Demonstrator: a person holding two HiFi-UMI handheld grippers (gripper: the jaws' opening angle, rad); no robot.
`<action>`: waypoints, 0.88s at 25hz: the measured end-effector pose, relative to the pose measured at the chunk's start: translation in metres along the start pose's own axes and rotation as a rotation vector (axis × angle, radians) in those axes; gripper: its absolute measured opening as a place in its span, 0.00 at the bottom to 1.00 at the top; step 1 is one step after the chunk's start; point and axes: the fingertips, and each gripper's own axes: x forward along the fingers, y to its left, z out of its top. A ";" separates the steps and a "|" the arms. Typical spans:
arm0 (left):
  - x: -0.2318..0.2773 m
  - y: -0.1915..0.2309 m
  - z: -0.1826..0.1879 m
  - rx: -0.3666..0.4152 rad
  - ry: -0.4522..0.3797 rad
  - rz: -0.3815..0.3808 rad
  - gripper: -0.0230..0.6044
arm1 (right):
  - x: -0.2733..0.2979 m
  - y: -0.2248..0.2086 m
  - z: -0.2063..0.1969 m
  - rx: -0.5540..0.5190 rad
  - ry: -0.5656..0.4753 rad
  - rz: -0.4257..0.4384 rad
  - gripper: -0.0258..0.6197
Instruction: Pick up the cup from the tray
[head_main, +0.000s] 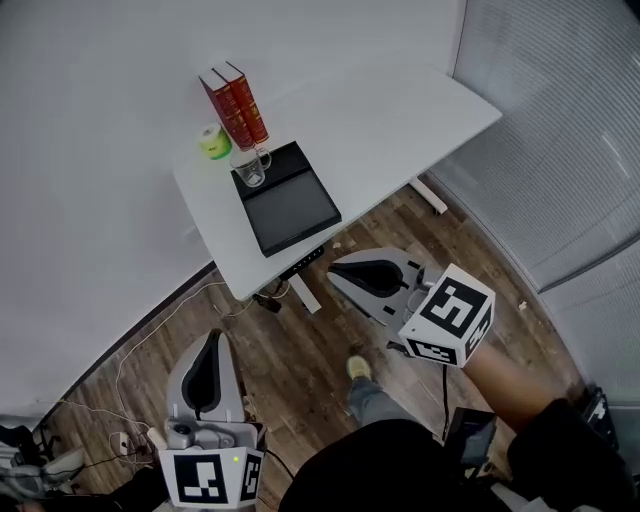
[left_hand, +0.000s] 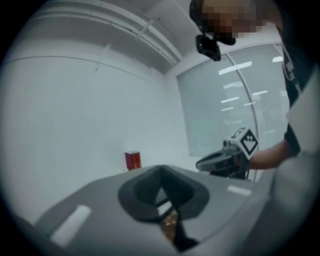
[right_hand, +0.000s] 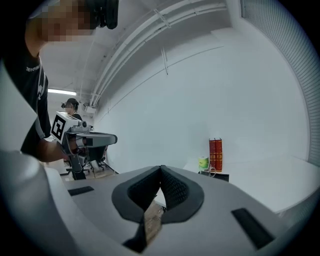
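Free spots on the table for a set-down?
Bare: tabletop right of the black tray, out to the window; the tray's near half too. Crowded: left end, with red books, green roll and cup.

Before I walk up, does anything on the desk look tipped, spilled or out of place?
Nothing stands out: the clear glass cup stands upright on the black rectangular tray, the two red books stand upright beside it, and the white table shows no spill.

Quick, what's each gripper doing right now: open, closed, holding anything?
Left gripper: closed, holding nothing.
Right gripper: closed, holding nothing.
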 end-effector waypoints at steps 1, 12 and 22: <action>0.011 0.004 0.000 -0.004 0.002 0.006 0.03 | 0.005 -0.010 0.001 0.000 0.001 0.003 0.05; 0.099 0.023 0.007 -0.006 0.009 0.040 0.03 | 0.035 -0.100 0.011 0.014 0.004 0.018 0.05; 0.108 0.025 0.018 0.019 -0.015 0.063 0.03 | 0.040 -0.114 0.016 -0.008 -0.012 0.032 0.05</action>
